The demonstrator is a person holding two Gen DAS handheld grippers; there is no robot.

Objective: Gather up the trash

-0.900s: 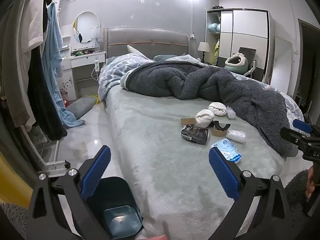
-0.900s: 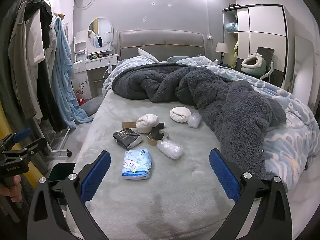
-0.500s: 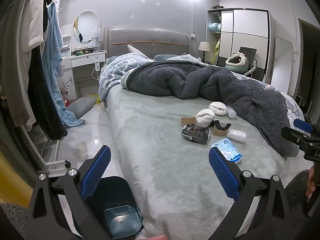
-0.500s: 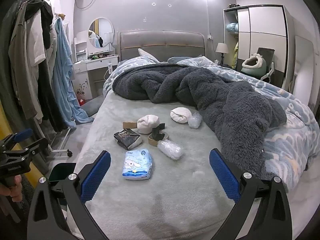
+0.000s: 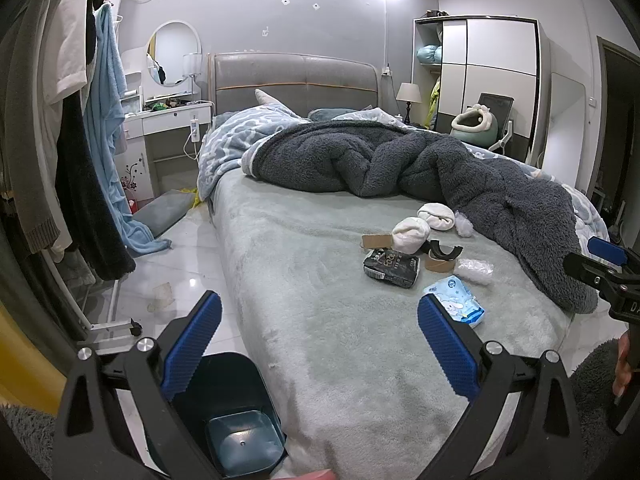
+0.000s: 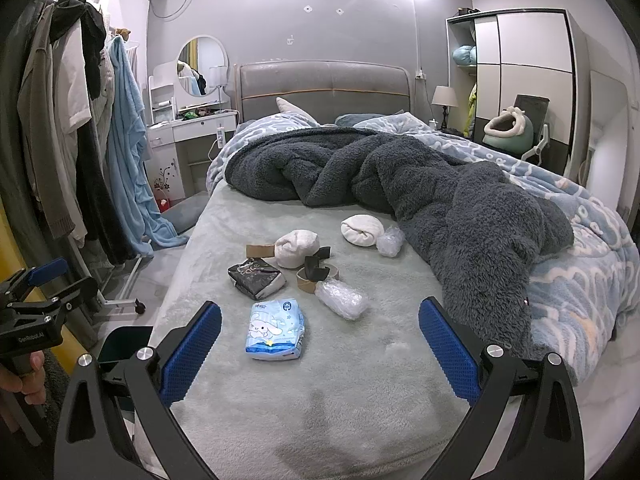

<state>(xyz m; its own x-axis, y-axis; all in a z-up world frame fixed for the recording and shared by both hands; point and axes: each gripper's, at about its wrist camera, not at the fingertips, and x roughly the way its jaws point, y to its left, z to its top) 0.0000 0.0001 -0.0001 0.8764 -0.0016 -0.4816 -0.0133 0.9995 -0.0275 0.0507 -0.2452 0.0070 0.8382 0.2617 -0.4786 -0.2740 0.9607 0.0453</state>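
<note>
Trash lies on the grey-green bed: a blue tissue pack, a black packet, a clear plastic wad, a tape roll with black pieces, a cardboard scrap, two white bundles and a second plastic wad. A dark teal bin stands on the floor at the bed's foot. My left gripper is open and empty above the bin and bed corner. My right gripper is open and empty over the bed's foot, short of the tissue pack.
A dark fleece blanket and blue quilt cover the bed's right side. A clothes rack stands left, with a white vanity behind it. A wardrobe and chair are at the right.
Both grippers have edged slightly forward toward the bed. Both stay open and empty.
</note>
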